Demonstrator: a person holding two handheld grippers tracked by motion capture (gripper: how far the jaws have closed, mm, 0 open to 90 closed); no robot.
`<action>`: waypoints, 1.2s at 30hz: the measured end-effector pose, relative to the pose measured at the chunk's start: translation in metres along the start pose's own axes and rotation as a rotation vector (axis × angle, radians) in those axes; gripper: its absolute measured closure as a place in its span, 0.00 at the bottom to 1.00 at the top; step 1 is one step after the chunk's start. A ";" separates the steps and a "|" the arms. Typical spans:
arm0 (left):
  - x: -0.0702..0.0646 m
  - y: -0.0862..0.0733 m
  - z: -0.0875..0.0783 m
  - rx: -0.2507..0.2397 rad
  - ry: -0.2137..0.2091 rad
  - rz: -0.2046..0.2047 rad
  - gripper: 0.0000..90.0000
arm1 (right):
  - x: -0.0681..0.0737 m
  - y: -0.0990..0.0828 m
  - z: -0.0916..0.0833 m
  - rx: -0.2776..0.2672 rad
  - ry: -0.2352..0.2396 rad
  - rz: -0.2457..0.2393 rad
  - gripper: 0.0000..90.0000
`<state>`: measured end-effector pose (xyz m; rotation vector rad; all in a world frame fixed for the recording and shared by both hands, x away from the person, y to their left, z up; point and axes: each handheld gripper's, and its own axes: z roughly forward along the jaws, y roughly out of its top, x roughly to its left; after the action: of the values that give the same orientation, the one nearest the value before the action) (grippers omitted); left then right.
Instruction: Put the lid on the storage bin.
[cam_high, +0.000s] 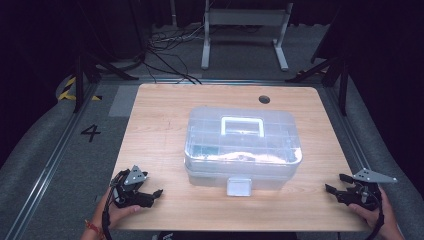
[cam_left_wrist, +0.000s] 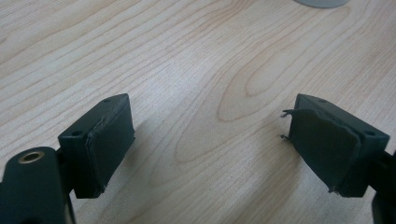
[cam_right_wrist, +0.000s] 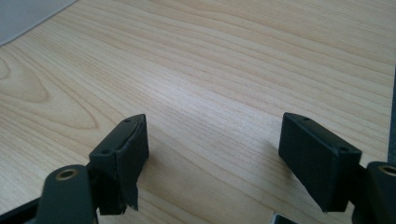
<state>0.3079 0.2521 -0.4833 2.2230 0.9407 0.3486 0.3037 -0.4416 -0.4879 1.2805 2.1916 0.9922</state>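
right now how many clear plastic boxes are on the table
1. The clear plastic box sits at the middle of the wooden table, lid shut, white handle on top and a latch facing the person. Nothing could hide another.

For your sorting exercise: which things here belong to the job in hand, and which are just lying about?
Belonging to the job:
clear plastic box with its white handle and front latch
left gripper, open
right gripper, open

Just about:
table
cables on the floor
white stand

bright lit table (cam_high: 160, 125), dark surroundings, soft overhead glare.
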 end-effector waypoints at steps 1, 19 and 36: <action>0.000 0.000 0.000 0.000 0.000 0.000 0.16 | 0.000 0.000 0.000 0.000 0.000 0.000 0.27; 0.000 0.000 0.000 0.000 -0.001 -0.001 0.16 | 0.001 0.000 0.000 -0.001 -0.011 0.007 0.27; 0.000 0.000 0.000 0.000 0.000 -0.001 0.16 | 0.001 0.000 0.001 -0.001 -0.014 0.009 0.26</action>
<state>0.3080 0.2521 -0.4834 2.2222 0.9410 0.3479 0.3037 -0.4405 -0.4881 1.2938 2.1760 0.9846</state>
